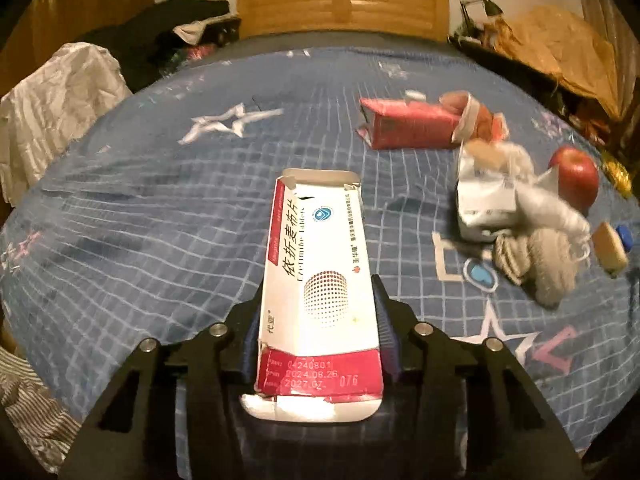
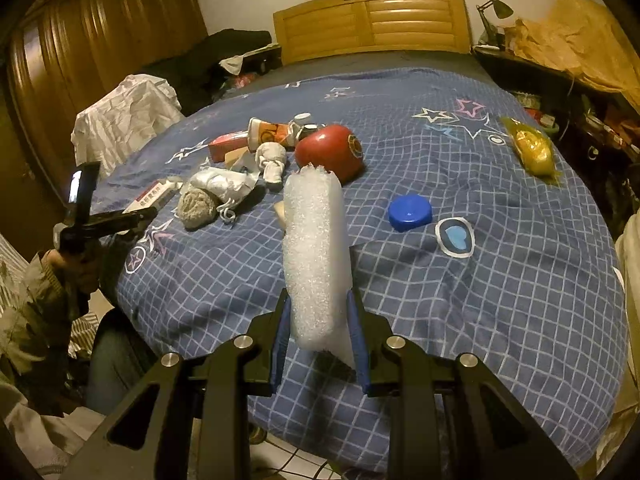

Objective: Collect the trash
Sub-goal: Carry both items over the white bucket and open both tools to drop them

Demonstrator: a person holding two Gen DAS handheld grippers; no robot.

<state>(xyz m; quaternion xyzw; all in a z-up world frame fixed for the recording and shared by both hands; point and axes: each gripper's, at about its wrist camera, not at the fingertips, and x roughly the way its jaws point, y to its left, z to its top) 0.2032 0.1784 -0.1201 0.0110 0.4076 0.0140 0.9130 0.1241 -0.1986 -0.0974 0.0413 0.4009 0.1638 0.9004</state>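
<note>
White foam strip [image 2: 316,256] stands clamped in the right gripper [image 2: 320,336] jaws above the blue checked bed [image 2: 500,300]. The left gripper [image 1: 318,320] jaws grip a medicine box [image 1: 316,276]; an apple [image 2: 330,152] lies among the litter.

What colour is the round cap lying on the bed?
Blue. The cap shows best in the right wrist view, lying on the checked bedspread.

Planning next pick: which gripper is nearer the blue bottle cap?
Right. The right gripper, holding a foam piece, sits just short of the blue bottle cap. The left gripper, holding a medicine box, is across the pile.
</note>
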